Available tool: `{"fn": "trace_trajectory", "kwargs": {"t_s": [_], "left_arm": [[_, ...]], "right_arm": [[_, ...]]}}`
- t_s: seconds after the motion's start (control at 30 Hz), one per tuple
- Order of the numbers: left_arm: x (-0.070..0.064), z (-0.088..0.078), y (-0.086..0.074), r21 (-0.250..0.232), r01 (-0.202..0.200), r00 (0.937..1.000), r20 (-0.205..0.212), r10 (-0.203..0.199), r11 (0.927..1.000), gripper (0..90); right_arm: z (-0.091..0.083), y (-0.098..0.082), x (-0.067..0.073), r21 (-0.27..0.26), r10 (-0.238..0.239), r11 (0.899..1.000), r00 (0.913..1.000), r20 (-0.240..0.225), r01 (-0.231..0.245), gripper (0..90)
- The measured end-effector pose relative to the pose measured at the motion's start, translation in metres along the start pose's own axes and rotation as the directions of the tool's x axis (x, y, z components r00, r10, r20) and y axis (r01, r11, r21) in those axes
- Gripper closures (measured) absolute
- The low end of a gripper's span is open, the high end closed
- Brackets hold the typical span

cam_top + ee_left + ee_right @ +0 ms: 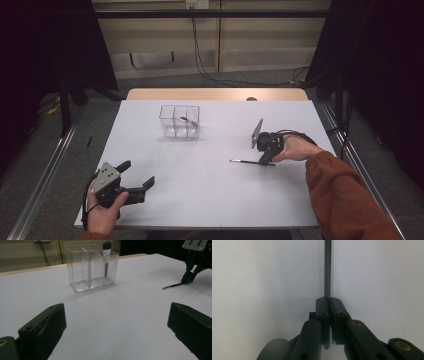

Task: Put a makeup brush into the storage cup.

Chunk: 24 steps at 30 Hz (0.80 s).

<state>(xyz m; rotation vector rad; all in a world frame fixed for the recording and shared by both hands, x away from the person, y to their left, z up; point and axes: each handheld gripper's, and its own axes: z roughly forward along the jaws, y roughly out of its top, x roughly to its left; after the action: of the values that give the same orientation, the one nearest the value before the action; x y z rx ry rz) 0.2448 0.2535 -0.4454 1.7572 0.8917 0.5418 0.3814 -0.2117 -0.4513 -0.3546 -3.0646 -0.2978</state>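
A thin dark brush [245, 161] lies flat on the white table [210, 200], right of the middle. My right gripper [263, 161] points down at the brush's right end, jaws shut on its handle [327, 267]; in the right gripper view the rod runs straight out from between the pressed pads. The left gripper view also shows that gripper [187, 280] and the brush [172, 286]. A clear three-part organiser [180, 121] stands at the table's far middle. A makeup brush [107, 255] stands bristles up in its right compartment. My left gripper [137, 172] rests open near the front left corner.
The table's front edge lies just under the left hand. A wooden strip [215, 94] borders the far edge. A dark frame and metal rails [45, 170] run along both sides. Cables hang on the back wall.
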Motion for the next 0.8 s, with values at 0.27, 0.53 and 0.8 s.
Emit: {"fn": "trace_trajectory", "kwargs": {"t_s": [0.27, 0.53, 0.8], "left_arm": [[0.000, 0.000, 0.000, 0.000, 0.007, 1.0000, -0.001, -0.007, 1.0000, 2.0], [0.000, 0.000, 0.000, -0.002, 0.005, 1.0000, 0.000, -0.005, 1.0000, 2.0], [0.000, 0.000, 0.000, -0.002, 0.000, 1.0000, 0.001, 0.000, 1.0000, 2.0]], "right_arm": [[-0.001, -0.006, 0.003, -0.039, 0.021, 0.999, 0.9995, 0.022, -0.020, 86.5], [-0.004, -0.009, 0.004, -0.084, 0.059, 0.995, 0.9967, 0.055, -0.055, 86.6], [-0.011, -0.018, 0.004, -0.180, 0.122, 0.978, 0.9888, 0.086, -0.105, 86.5]]}}
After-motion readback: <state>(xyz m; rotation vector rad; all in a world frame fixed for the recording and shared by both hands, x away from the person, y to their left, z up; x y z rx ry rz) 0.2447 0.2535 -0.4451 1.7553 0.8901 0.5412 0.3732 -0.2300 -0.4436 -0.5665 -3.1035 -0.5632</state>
